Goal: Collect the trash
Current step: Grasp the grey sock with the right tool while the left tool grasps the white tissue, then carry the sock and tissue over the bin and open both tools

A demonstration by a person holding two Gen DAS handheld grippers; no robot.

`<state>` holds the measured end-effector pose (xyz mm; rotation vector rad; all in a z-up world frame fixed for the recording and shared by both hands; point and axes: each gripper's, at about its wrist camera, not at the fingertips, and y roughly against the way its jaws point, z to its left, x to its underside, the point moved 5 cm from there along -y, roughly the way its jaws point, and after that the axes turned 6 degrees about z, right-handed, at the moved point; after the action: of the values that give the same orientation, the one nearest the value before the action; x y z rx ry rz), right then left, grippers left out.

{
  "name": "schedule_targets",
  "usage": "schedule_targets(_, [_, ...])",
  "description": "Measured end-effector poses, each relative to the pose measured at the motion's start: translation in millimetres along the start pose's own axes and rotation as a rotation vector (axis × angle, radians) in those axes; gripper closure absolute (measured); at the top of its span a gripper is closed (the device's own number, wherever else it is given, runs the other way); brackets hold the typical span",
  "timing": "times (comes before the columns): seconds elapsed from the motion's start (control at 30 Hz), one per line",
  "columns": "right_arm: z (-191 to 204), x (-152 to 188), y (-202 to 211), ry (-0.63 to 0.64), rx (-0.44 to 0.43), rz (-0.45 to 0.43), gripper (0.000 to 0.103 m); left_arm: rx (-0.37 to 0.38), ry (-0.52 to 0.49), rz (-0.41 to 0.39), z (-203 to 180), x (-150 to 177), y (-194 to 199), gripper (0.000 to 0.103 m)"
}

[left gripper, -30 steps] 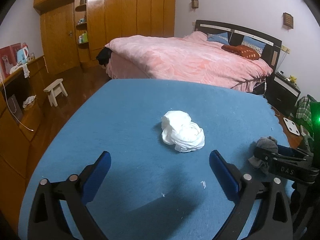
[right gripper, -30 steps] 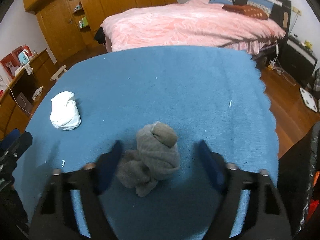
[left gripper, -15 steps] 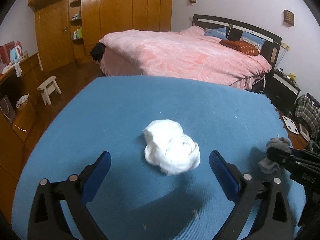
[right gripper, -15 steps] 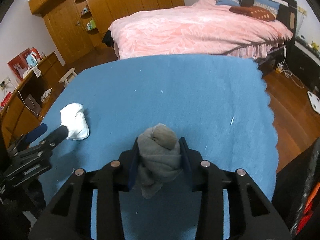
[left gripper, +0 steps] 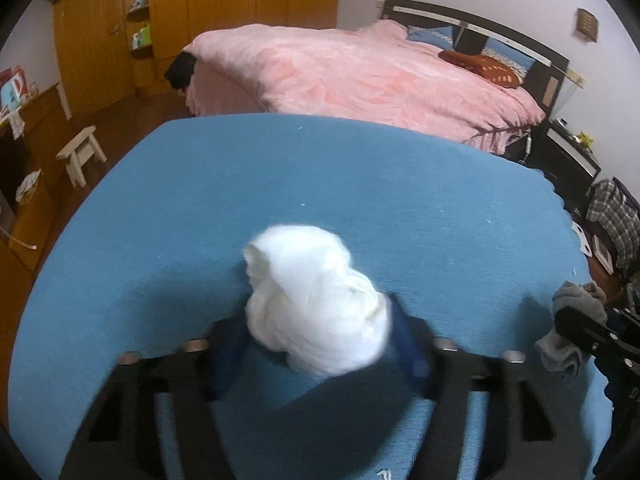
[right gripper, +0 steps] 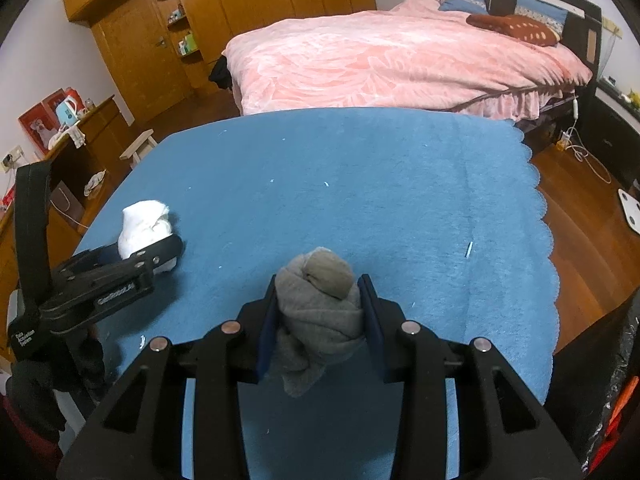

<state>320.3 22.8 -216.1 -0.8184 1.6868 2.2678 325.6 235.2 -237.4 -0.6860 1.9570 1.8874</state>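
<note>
My left gripper (left gripper: 318, 340) is shut on a white crumpled wad (left gripper: 316, 300) over the near part of the blue table (left gripper: 360, 184). The same wad (right gripper: 144, 228) shows in the right wrist view, held by the left gripper (right gripper: 160, 254) at the table's left edge. My right gripper (right gripper: 320, 320) is shut on a grey rolled cloth wad (right gripper: 320, 312) and holds it above the table's near middle. That grey wad (left gripper: 576, 320) also shows at the right edge of the left wrist view.
A bed with a pink cover (right gripper: 400, 60) stands beyond the table. A wooden wardrobe (right gripper: 240, 8) and a small white stool (right gripper: 140, 148) are at the back left. A low cabinet (right gripper: 80, 136) runs along the left wall. Small white scraps (right gripper: 469, 249) lie on the blue cloth.
My left gripper moved forward around the white wad and shut on it. My right gripper shut on the grey wad and lifted it off the table.
</note>
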Motion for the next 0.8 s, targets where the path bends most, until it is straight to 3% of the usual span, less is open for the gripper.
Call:
schedule_targets(0.07, [2,0,3,0.005,-0.003,-0.006,0.066,0.005,-0.007,-0.002,-2,-1,0,0.057])
schedule_targets(0.17, [3,0,11,0.013,-0.005,-0.019,0.066,0.012,0.0,-0.024,-4,0,9,0.061])
schedule_targets(0.8, [-3,21,100,-0.003,-0.048,-0.103,0.066,0.029,-0.047,-0.148,-52,34,115,0.062])
